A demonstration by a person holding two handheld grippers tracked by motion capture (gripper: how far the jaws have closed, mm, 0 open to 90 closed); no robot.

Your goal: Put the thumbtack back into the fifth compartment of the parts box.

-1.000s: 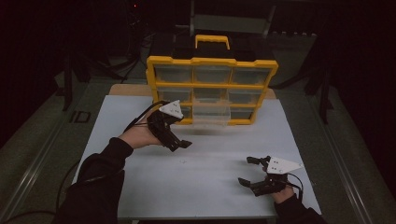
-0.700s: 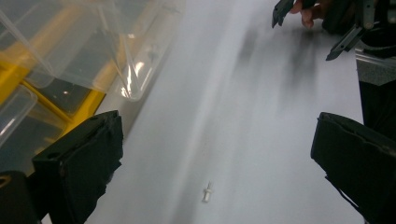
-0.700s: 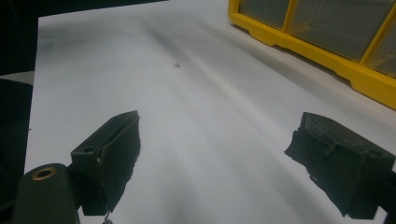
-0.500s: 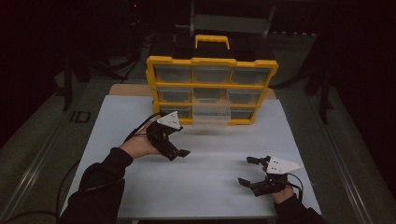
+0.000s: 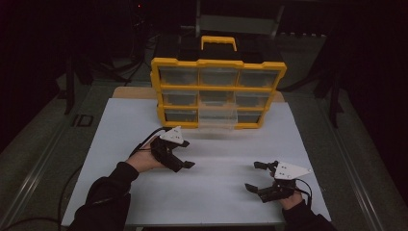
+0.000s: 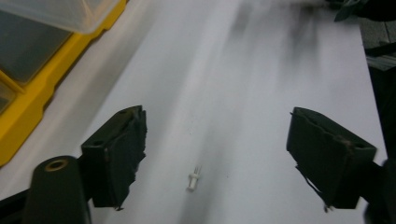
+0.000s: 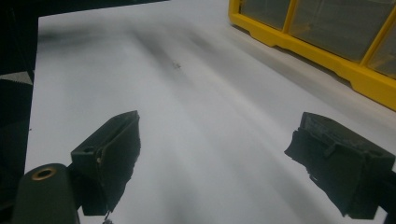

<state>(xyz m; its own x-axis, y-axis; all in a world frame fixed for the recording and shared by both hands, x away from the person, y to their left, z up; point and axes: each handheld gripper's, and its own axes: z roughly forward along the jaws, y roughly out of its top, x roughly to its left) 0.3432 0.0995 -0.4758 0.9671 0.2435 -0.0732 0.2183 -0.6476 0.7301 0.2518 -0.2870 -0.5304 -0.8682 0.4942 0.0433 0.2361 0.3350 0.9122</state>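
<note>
A yellow parts organizer [image 5: 219, 91] with a black-and-yellow carry handle stands upright at the far edge of a white-topped bench [image 5: 115, 130], its clear drawers facing the person; one clear drawer [image 5: 218, 120] in the bottom row, at the middle, is pulled partway out. The left gripper [image 5: 185, 160] is held over the bench, left of centre and near the organizer's front, jaws wide apart and holding nothing. In the left gripper view, a small white plastic pin [image 6: 193, 177] lies on the bench surface between its open jaws, clear of both. The right gripper [image 5: 256, 176] sits low at the near right of the bench, well apart from the left, its jaws also spread and empty. Dark sleeves enter from the near edge.
</note>
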